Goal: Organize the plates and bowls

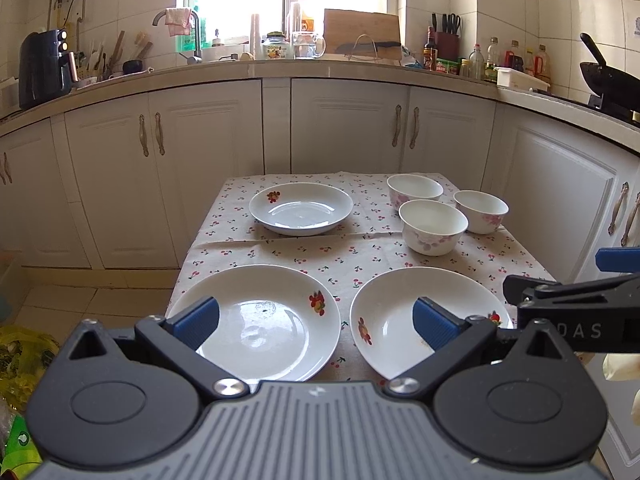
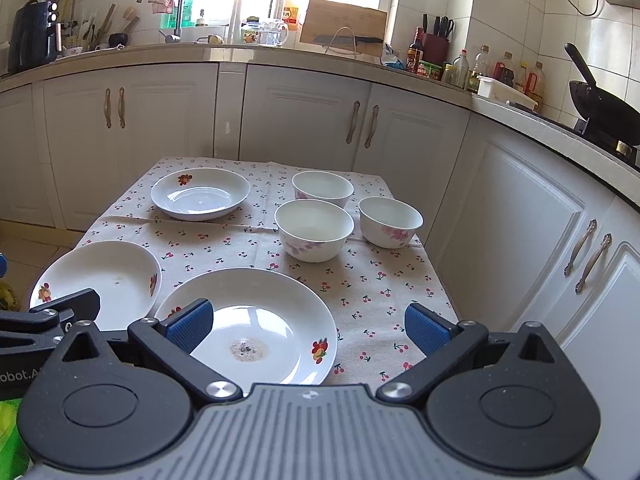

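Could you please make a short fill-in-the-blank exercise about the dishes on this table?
1. The table holds three plates and ____ bowls.
2. The cloth on the table is printed with small red ____.
3. The near right plate has a ____ stain at its centre, while the far plate looks clean.
4. Both the left tool and the right tool are ____, holding nothing.

Missing words: three; cherries; dark; open

Three white fruit-print plates (image 1: pixel 301 208) upright, separate on the cloth, three floral bowls (image 1: pixel 434 226) clustered far right (all empty)
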`<state>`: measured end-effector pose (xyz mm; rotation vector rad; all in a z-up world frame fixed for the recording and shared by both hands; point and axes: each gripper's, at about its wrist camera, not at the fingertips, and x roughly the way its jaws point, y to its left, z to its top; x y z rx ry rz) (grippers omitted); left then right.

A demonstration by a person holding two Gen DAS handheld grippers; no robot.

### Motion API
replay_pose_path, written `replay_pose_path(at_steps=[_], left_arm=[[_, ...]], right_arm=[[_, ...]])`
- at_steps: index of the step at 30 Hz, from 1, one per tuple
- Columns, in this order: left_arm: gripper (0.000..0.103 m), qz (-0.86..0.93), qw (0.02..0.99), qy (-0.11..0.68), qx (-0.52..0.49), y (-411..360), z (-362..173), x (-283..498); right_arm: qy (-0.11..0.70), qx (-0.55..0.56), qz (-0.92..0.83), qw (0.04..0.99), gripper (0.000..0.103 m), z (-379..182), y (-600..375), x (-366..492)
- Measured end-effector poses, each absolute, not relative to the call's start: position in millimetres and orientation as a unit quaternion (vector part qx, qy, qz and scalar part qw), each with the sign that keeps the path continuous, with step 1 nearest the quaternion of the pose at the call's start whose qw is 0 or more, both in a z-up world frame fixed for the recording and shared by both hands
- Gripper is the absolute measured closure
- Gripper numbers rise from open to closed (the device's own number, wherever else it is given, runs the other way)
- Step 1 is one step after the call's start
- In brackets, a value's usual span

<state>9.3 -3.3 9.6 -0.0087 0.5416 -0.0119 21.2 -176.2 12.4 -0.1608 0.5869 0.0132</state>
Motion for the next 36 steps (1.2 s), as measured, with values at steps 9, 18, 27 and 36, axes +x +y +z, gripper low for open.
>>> replay_pose_path(at_steps=[9,18,27,36], left_arm=[[0.001,-0.005,0.964,0.266,-0.002,-2.2,10.5,9.0],[0.001,-0.005,0.964,0.265,-0.001,-2.7,12.6,9.0],[0.001,-0.005,0.964,0.265,0.000,-3.2,13.8,9.2],[0.001,-0.005,0.965,0.263,0.001,-4.2,14.3,9.5]], right_arm=[[0.291,-0.076,0.008,0.954,0.000,13.3,-176.0,23.4],[0.290,-0.076,0.007,0.954,0.000,12.9,-175.6,23.6],[0.289,-0.076,0.006,0.954,0.000,13.0,-175.9,23.9],[0.289,-0.076,0.005,0.954,0.000,12.9,-176.2,24.2]])
